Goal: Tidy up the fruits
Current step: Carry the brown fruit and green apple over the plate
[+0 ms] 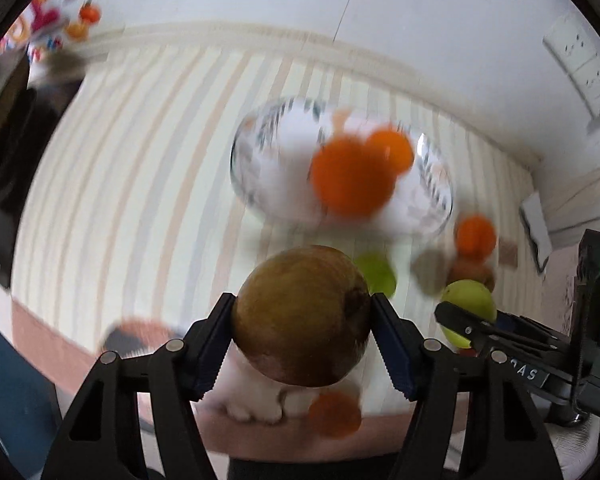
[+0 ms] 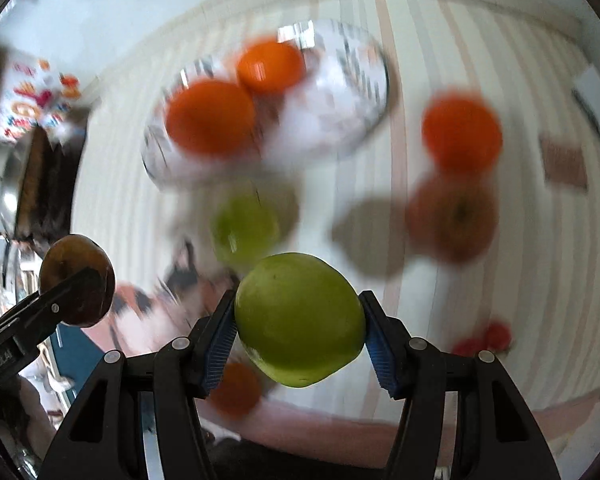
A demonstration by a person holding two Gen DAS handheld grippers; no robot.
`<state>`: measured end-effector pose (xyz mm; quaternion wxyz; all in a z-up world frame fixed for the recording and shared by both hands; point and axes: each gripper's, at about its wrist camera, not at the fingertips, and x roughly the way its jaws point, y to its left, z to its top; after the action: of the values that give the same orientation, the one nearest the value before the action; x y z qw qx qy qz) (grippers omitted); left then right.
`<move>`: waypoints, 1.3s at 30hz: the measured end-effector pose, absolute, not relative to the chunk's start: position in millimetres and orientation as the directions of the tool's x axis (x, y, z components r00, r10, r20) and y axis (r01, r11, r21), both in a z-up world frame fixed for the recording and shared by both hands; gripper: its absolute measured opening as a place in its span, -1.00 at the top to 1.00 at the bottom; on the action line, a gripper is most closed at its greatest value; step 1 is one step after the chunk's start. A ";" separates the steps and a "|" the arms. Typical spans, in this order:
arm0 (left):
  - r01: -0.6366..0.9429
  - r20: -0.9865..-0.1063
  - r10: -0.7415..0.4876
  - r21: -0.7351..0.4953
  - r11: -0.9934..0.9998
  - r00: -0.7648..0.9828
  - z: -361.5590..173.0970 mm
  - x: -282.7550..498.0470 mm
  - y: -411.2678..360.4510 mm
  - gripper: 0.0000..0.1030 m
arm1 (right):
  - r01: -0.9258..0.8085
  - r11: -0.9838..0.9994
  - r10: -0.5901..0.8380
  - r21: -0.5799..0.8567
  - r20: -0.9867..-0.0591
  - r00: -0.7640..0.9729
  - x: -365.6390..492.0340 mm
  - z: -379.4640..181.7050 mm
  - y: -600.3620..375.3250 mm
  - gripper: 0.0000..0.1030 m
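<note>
Left tool (image 1: pixel 302 322): clenched on a brown fruit (image 1: pixel 300 316), pads pressed to both flanks, the fruit clear of the worktop (image 1: pixel 140 168). Right tool (image 2: pixel 298 330): clenched on a green apple (image 2: pixel 300 318), likewise lifted. Each tool is seen at the edge of the other's view, so the two are held close beside one another.

Ahead of both tools a glass bowl (image 1: pixel 436 184) is seen, with two oranges (image 1: pixel 350 178) already in it. Between the tools and the bowl, loose fruit is left on the worktop: a second green apple (image 2: pixel 244 228), a third orange (image 2: pixel 462 132) and a reddish-brown apple (image 2: pixel 452 216). Another orange-coloured fruit (image 1: pixel 334 414) lies below the left tool, too blurred to be named.

Risks, as judged: each round, smooth fruit is gripped only at two narrow contacts and could roll out if the tool is tilted or jolted; the tools could be knocked together on a shared approach; a fruit released too high could strike the glass or dislodge the oranges.

The worktop is covered with a cloth striped in cream and tan. A pale wall with a socket plate (image 1: pixel 576 60) is seen beyond, and a colourful printed item (image 2: pixel 32 96) at the left.
</note>
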<state>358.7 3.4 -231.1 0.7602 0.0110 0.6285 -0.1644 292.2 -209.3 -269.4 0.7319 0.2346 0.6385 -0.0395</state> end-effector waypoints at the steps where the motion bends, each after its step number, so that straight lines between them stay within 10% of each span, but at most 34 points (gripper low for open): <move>1: 0.269 -0.959 -0.229 -0.179 0.946 0.169 -225.1 373.9 0.6 -0.26 | 0.358 0.887 0.236 0.293 -0.952 0.195 301.7 -265.7 -214.2 -0.21; 30: 0.280 -0.998 -0.034 -0.048 0.959 -0.057 -339.1 522.5 -51.8 -0.28 | 0.424 0.886 0.159 0.189 -0.982 0.107 450.1 -331.0 -279.1 -0.22; 39: 0.235 -0.996 -0.080 -0.085 0.968 -0.028 -328.2 523.4 -39.3 -0.68 | 0.410 0.895 0.141 0.174 -0.984 0.109 447.3 -317.6 -282.8 -0.76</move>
<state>523.4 -39.3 -328.2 0.6949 0.0544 0.7080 -0.1133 447.3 -282.8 -317.6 0.7148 0.2085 0.6609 -0.0942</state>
